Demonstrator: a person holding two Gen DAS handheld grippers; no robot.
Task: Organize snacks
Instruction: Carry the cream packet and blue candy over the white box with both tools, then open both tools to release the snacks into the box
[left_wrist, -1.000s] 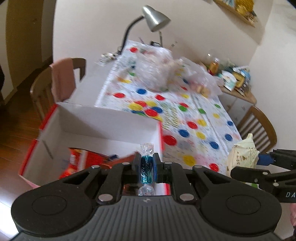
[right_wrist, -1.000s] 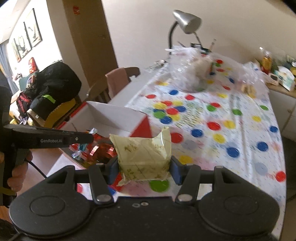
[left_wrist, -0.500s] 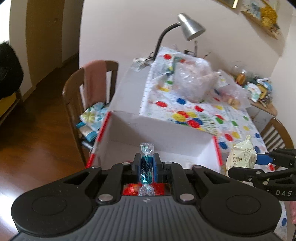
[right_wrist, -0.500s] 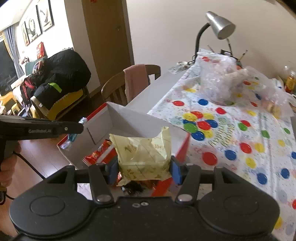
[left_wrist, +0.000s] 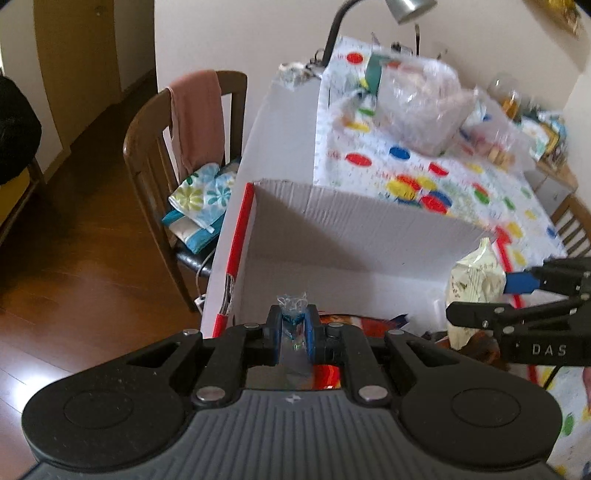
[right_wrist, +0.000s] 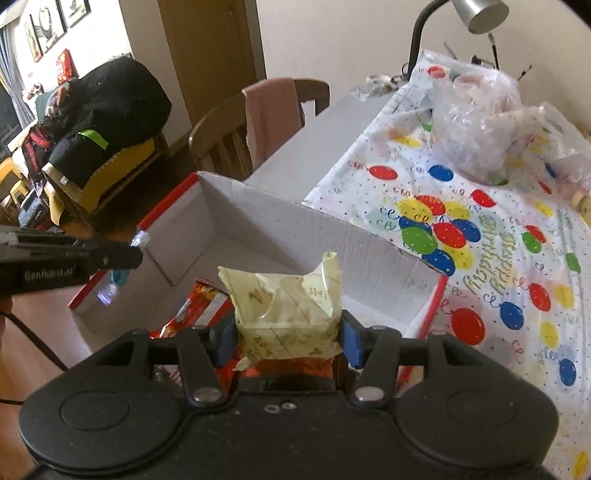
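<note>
A white cardboard box with red edges (left_wrist: 354, 236) (right_wrist: 295, 229) stands open at the near end of the table, with red snack packets (right_wrist: 199, 306) inside. My left gripper (left_wrist: 293, 332) is shut on a blue wrapped candy (left_wrist: 291, 325) over the box's near left side; the candy also shows in the right wrist view (right_wrist: 120, 275). My right gripper (right_wrist: 288, 332) is shut on a pale yellow snack packet (right_wrist: 288, 306) (left_wrist: 474, 280) and holds it above the box's right part.
The table carries a balloon-print cloth (right_wrist: 480, 229), clear plastic bags of food (right_wrist: 480, 118) and a desk lamp (right_wrist: 476, 14) at the far end. A wooden chair with a pink cloth (left_wrist: 192, 122) stands left of the table. A black bag lies on a yellow seat (right_wrist: 103, 110).
Both grippers have moved forward and down over the open box while keeping their hold. The box fills more of both views now.
</note>
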